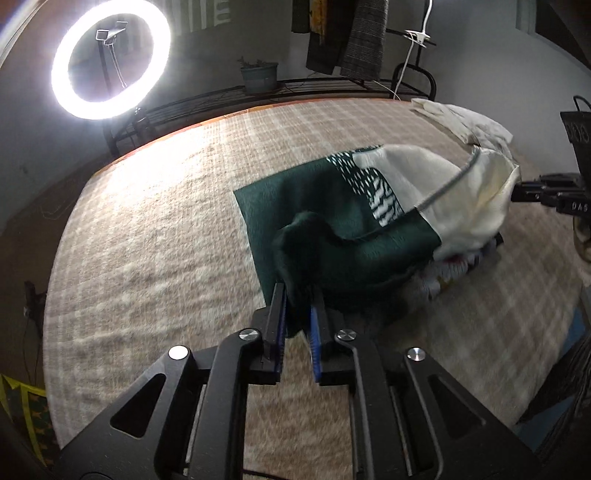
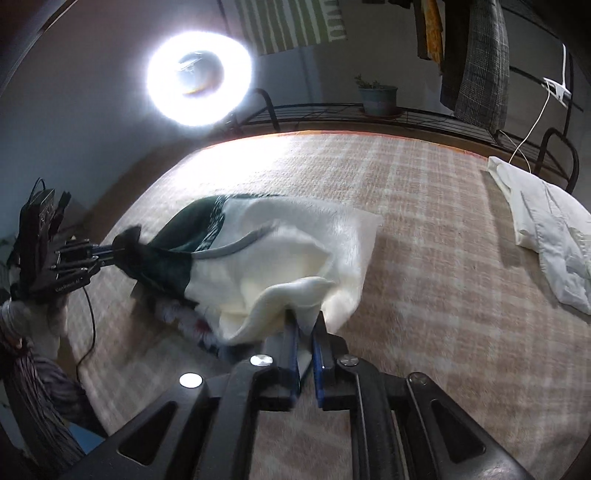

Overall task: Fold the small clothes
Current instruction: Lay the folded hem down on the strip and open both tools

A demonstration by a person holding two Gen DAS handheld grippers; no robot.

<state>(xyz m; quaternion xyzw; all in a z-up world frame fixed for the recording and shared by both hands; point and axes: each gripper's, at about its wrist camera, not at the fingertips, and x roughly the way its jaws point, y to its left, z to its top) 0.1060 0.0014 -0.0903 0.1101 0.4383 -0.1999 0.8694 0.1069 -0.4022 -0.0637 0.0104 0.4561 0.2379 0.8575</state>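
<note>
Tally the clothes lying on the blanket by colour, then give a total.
Green and cream: 1, the garment with an edge between each pair of tongs
White: 1, the crumpled garment at the far corner
Total: 2

You have a lit ring light (image 1: 110, 61), a potted plant (image 1: 259, 75) on the black rack (image 1: 332, 86), and hanging clothes (image 1: 345, 35) behind the checked blanket (image 1: 147, 240).

A home bedroom: ahead of the grippers a bed under a beige checked woolly blanket (image 1: 155, 236), behind it a black metal wire rack (image 2: 424, 118) bearing a grey potted plant (image 1: 259, 75), hanging dark clothes (image 2: 476, 59), and a glowing ring light (image 1: 110, 59).
</note>
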